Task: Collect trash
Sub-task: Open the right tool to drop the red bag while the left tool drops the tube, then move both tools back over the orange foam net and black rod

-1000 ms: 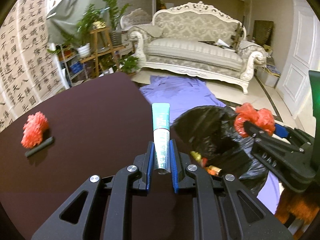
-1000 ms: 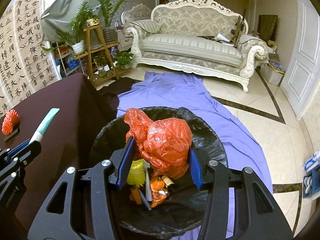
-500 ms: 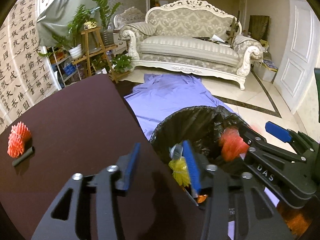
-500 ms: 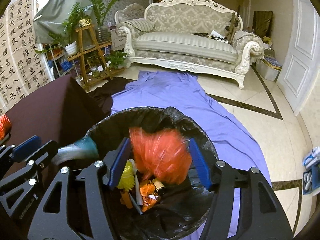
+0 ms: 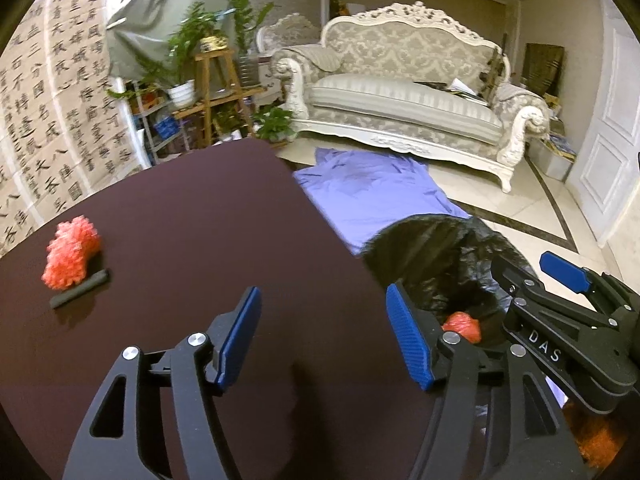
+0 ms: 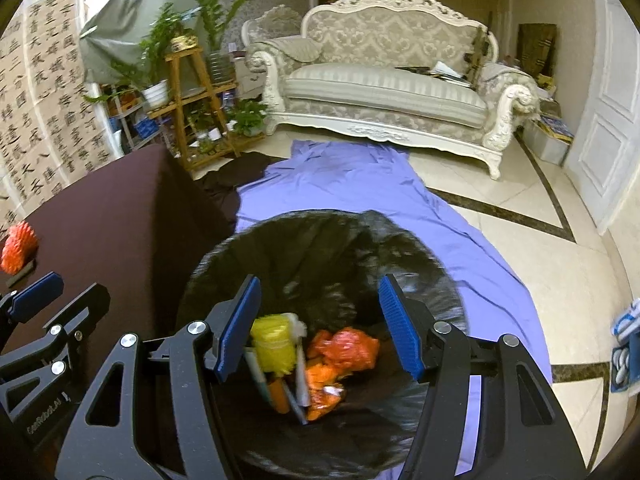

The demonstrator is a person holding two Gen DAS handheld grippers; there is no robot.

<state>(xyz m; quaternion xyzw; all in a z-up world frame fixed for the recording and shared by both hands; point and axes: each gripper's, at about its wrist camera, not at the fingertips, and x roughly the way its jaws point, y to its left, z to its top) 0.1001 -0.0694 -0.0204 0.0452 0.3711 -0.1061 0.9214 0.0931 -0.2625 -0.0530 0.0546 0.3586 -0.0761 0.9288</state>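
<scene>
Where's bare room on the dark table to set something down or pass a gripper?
Most of the dark table is bare: everything from the red mesh wad and black stick at its left across to the edge by the bin. Crowded: the bin side, where the left gripper, jaws opening and empty, and right gripper sit close.

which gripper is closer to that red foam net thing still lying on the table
Left. The left gripper, empty with jaws opening, hangs over the table, the red foam net ahead to its left. The right gripper is over the trash bag, beyond the table's edge.
</scene>
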